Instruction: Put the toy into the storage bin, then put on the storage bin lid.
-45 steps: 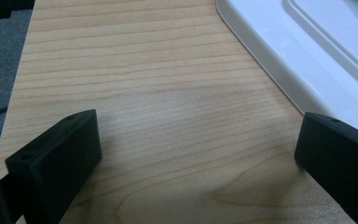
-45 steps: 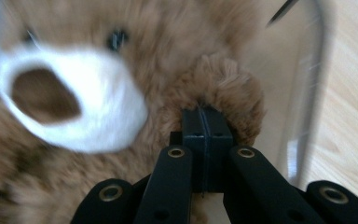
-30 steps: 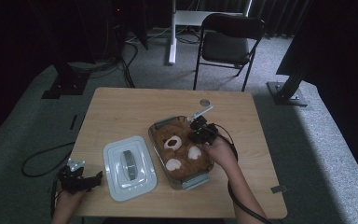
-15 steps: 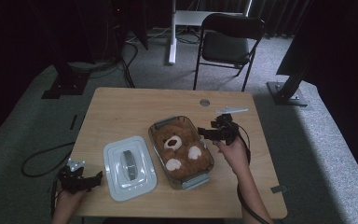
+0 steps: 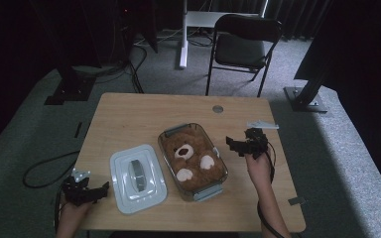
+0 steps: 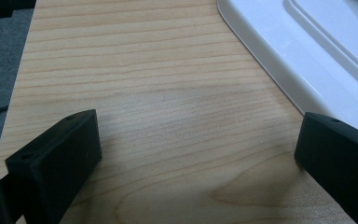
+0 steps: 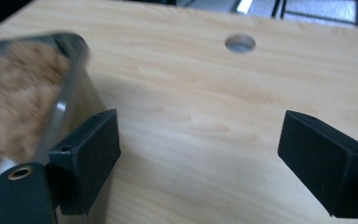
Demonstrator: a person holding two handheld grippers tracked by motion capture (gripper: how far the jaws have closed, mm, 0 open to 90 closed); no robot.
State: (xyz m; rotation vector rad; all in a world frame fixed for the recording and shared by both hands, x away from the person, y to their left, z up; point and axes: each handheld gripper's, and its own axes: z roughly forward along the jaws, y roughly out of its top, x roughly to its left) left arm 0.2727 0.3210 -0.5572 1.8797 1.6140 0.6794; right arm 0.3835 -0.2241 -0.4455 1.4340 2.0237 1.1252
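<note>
The work in hand looks like closing the glass dish, which sits near the middle of the table with a brown teddy bear packed inside it. The white lid lies flat just beside the dish on its left, apart from it. The right gripper hovers just to the right of the dish, clear of the rim; its jaws have just been opening and stand wide with nothing between them, bare wood showing in the right gripper view. The left gripper rests low on the table to the left of the lid, well apart from the dish, its jaws also spread wide over bare wood, the lid's edge passing by one jaw. To do the step well, I judge the left gripper should take the lid by its near edge, lift it level, and carry it over the dish. The right gripper can steady the dish wall. The bear's plush may stand proud of the rim, so press evenly.
</note>
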